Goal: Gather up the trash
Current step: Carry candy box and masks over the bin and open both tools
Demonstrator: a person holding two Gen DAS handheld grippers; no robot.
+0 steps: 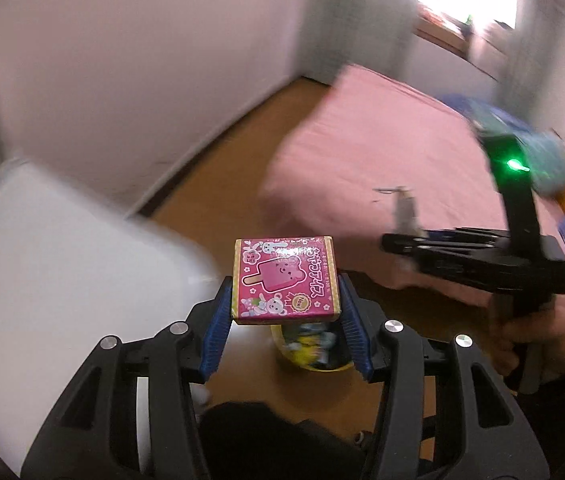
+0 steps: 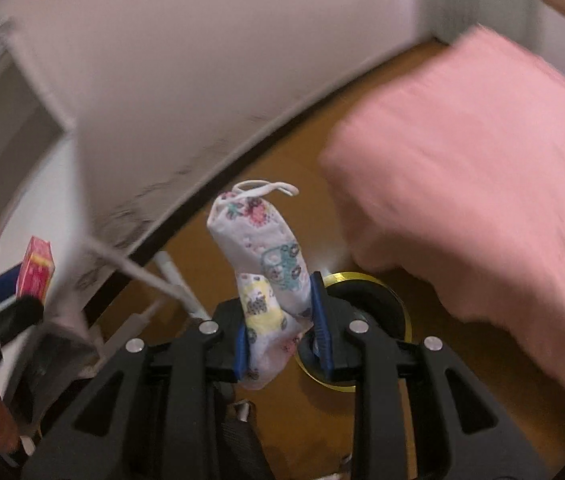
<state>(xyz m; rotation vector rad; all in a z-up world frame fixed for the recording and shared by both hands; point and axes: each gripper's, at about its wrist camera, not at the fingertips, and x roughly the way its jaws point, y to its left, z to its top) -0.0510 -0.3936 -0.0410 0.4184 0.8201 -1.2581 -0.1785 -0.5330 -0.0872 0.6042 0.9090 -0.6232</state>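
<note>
My left gripper point(image 1: 284, 280) is shut on a small pink sweets box point(image 1: 282, 276) with an ice-lolly picture, held flat between the blue pads. Directly under it on the wooden floor stands a round yellow-rimmed bin point(image 1: 338, 368) holding several wrappers. My right gripper point(image 2: 278, 312) is shut on a folded white face mask point(image 2: 258, 232) with a cartoon print, its ear loop sticking up. The bin point(image 2: 362, 277) lies just behind that gripper's right finger. In the left wrist view the right gripper point(image 1: 398, 240) is blurred, with a hand point(image 1: 542, 332) on its handle. The pink box point(image 2: 36, 270) also shows at the right wrist view's left edge.
A pink mattress point(image 1: 382, 152) fills the floor to the right of the bin, its corner point(image 2: 462, 200) close to the rim. A white wall with a dark skirting board runs behind. A white surface point(image 1: 42, 272) is at the left, and white cables point(image 2: 170, 276) lie by the wall.
</note>
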